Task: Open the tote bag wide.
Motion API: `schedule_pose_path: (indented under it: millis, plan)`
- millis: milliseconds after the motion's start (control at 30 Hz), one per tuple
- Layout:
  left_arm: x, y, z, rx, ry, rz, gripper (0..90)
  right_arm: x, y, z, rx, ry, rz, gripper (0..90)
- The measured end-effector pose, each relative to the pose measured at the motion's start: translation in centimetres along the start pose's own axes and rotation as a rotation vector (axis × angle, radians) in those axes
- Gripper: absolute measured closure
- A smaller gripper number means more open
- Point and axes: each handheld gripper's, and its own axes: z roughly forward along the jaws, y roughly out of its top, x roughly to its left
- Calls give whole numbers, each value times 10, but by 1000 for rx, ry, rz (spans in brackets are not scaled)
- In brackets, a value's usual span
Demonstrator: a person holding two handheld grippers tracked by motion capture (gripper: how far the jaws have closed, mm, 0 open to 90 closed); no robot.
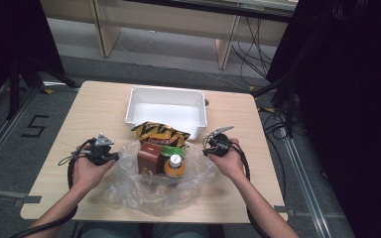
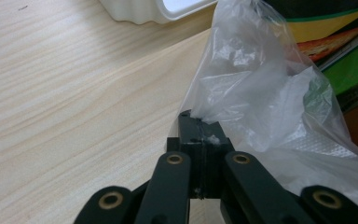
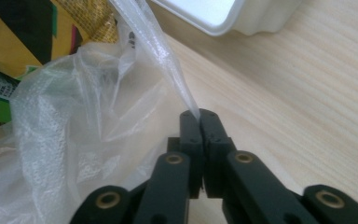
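Both tongs clamp the clear plastic bag [image 1: 154, 186]: left gripper [image 2: 200, 128] pinches its left edge, right gripper [image 3: 199, 122] a stretched strip of its right edge. Bag sits between them, snacks inside. Best pull evenly outward, low, without tearing. Bottle and carton labels unreadable; bag's near edge hard to trace.

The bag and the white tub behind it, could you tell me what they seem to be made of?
The bag looks like thin clear plastic film: see-through, crinkled, glossy, partly dimpled. The white tub appears to be rigid moulded plastic, smooth with a slight sheen and rounded, fluted corners.
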Motion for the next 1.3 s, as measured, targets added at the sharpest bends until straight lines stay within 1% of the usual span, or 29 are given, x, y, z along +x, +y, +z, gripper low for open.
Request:
schedule_pose_path:
  millis: [33,67,100,133,167,200,233,267,300,367,400,433,467,500,533,567,600,633,667,700,733,800,833,967,1033,1100,1167,1200,1300]
  plan:
    - [0,0,0,-3,-1,0,896,1,0,-1,-4,-4,-8,855]
    - [0,0,-1,-9,-9,-10,893,3,0,-2,0,-1,11,833]
    - [0,0,-1,-9,-9,-10,885,3,0,-3,-18,-2,-2,808]
    - [0,1,-4,-22,-11,-7,866,3,0,-5,-28,-4,2,777]
    - [-1,1,-5,-35,-18,-20,847,5,0,-5,-57,-6,15,743]
    - [-1,1,-7,-51,-11,-18,823,4,-1,-8,-65,-7,2,714]
    - [-3,1,-7,-90,-12,-53,800,7,-1,-10,-93,-1,35,694]
    - [-3,2,-10,-93,-9,-48,780,6,0,-14,-94,0,21,662]
    - [-3,3,-13,-103,-16,-48,764,5,-1,-13,-135,-11,-5,635]
    - [-4,4,-18,-142,-13,-57,705,4,0,-21,-164,0,2,586]
    - [-3,5,-20,-151,-12,-54,659,5,0,-22,-208,-3,14,569]
    - [-4,5,-22,-164,-11,-60,633,5,1,-28,-191,7,16,553]
    - [-5,5,-24,-187,-6,-88,619,6,1,-31,-204,15,21,541]
    - [-5,6,-26,-199,-10,-92,599,6,1,-33,-240,22,23,539]
    - [-5,6,-26,-199,-10,-92,570,5,2,-35,-275,29,4,539]
    - [-4,7,-30,-207,-6,-89,551,7,3,-37,-290,36,23,519]
    - [-4,7,-30,-207,-6,-89,537,7,4,-39,-314,34,17,511]
    - [-5,8,-32,-236,-4,-110,517,8,5,-42,-322,45,21,499]
    - [-4,9,-33,-245,-4,-110,507,9,6,-41,-359,42,23,494]
    - [-5,9,-35,-251,-4,-120,492,7,7,-45,-355,45,-1,488]
    - [-5,10,-36,-254,-4,-118,484,8,9,-46,-389,39,-6,481]
    - [-5,10,-37,-266,-4,-121,461,8,9,-47,-405,38,-13,476]
    - [-4,11,-39,-279,-6,-125,446,10,12,-53,-432,43,-14,474]
    - [-4,13,-44,-298,4,-125,409,12,15,-62,-487,48,-16,453]
    - [-4,14,-47,-313,6,-127,399,12,17,-62,-532,28,-38,447]
    - [-4,15,-48,-319,6,-127,386,14,17,-64,-523,43,-19,443]
    - [-5,17,-53,-339,5,-129,375,14,19,-67,-538,49,-43,443]
    - [-5,18,-55,-343,6,-120,372,16,20,-68,-551,50,-27,443]
    - [-5,20,-60,-355,6,-119,360,16,22,-71,-559,60,-52,438]
